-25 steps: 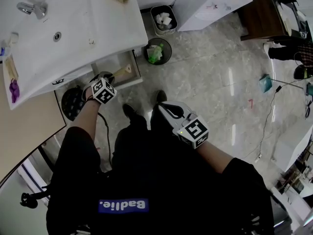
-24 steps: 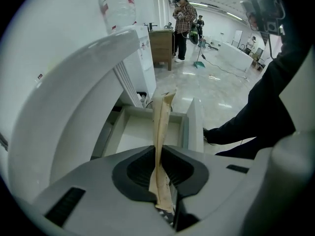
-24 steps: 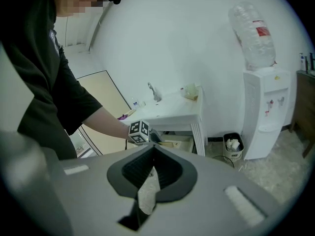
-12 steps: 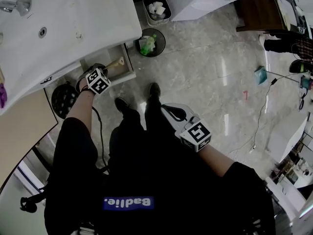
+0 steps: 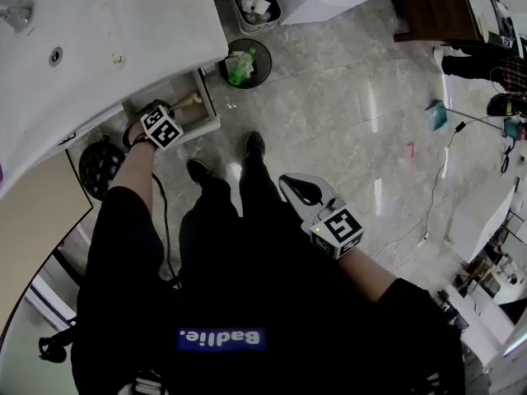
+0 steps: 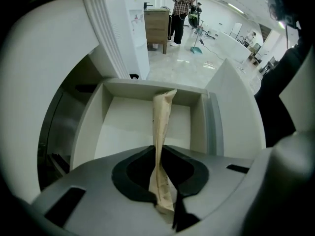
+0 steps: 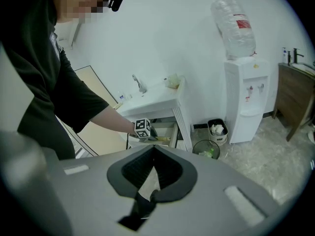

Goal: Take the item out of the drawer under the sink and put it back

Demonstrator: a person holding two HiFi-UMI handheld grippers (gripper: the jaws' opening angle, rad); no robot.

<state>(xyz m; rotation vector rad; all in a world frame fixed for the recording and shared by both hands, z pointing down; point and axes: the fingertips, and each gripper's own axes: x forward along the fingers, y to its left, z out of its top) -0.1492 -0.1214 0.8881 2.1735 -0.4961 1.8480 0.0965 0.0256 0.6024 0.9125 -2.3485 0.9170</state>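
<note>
A long tan paper-wrapped item is pinched in my left gripper, which points straight down. Its far end reaches into the open white drawer. In the head view the left gripper hangs over the drawer under the white sink, and the item pokes out beside the marker cube. My right gripper is held over the floor by the person's legs, away from the drawer. Its jaw tips meet with nothing between them.
Two waste bins stand right of the sink cabinet: a pale square one and a round black one with green rubbish. A black round object sits on the floor left of the drawer. A water dispenser stands against the wall.
My left gripper has sunk with the item toward the open drawer. The right gripper has drifted lower and to the right in the head view.
</note>
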